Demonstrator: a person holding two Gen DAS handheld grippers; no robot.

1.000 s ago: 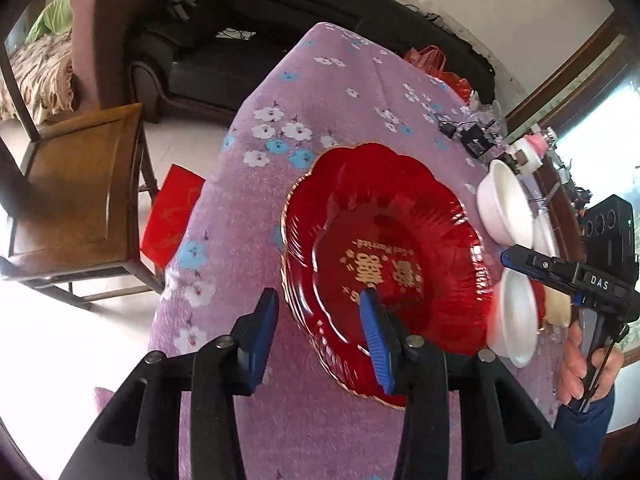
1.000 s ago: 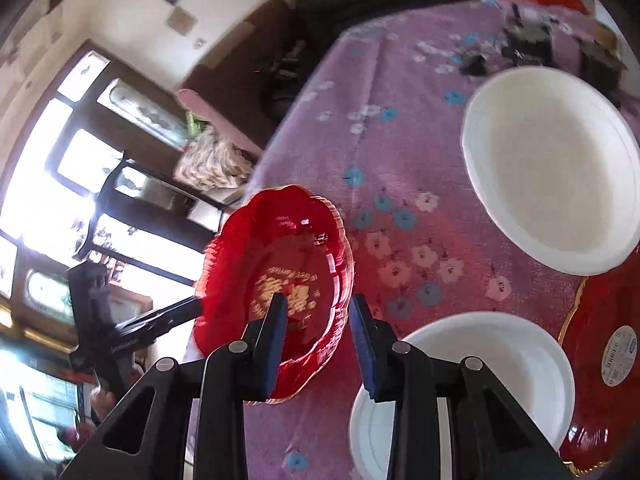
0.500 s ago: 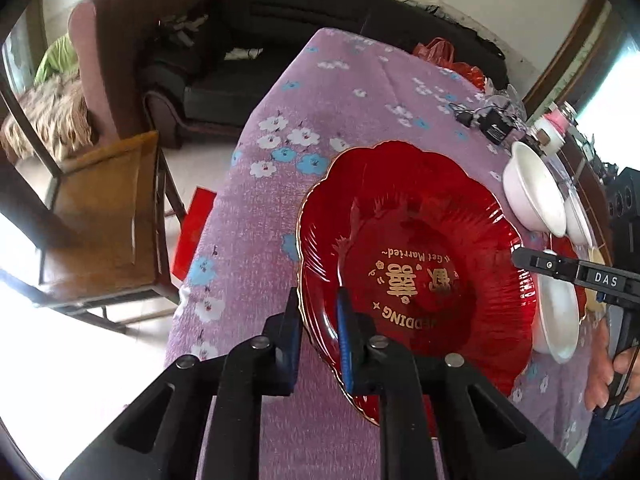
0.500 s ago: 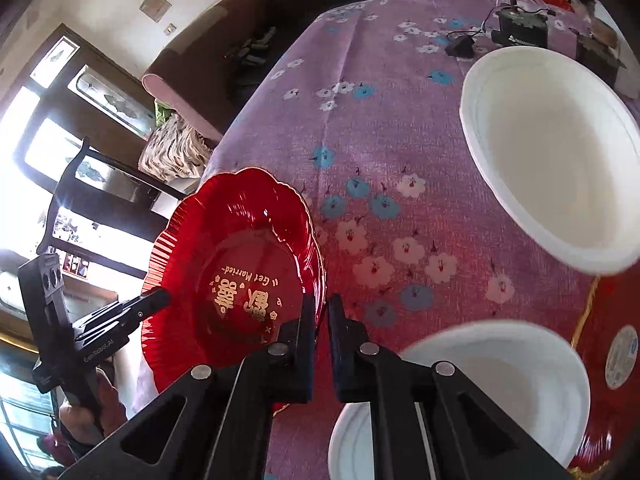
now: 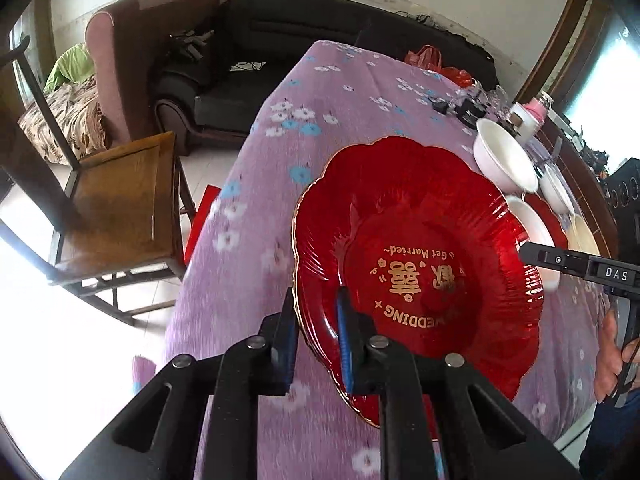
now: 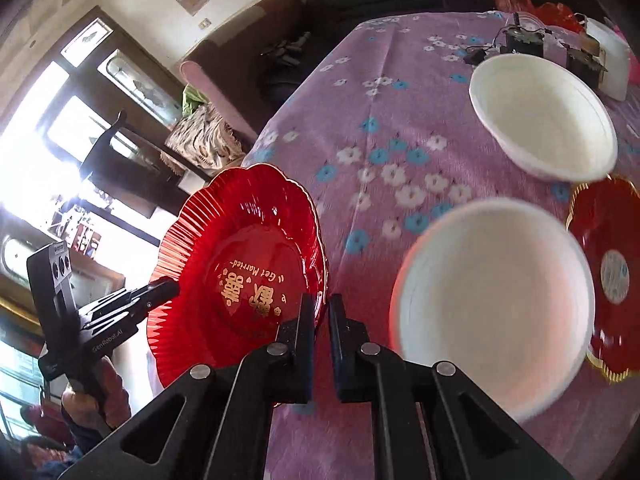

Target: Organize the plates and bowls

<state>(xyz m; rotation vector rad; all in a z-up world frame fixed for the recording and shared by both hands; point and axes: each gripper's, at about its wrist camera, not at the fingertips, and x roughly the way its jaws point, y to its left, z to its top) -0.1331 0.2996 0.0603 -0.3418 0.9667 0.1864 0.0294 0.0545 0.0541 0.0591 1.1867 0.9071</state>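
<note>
The red plate [image 5: 416, 264] with gold "Get Married" lettering is tilted up over the near edge of the desk [image 5: 320, 92], and you hold it from both sides. Your left claw [image 5: 314, 332] is narrowed onto its scalloped rim, one finger on each face. Your right claw [image 6: 319, 320] pinches the opposite rim, jaws nearly together. Past the plate, two white bowls [image 6: 494, 304] sit on the purple flowered cloth, the nearer one just beside your right claw, the farther one [image 6: 544, 120] well apart. A second red plate [image 6: 612, 276] lies upside down at the right edge. A wooden chair [image 5: 120, 196] stands beside the desk.
</note>
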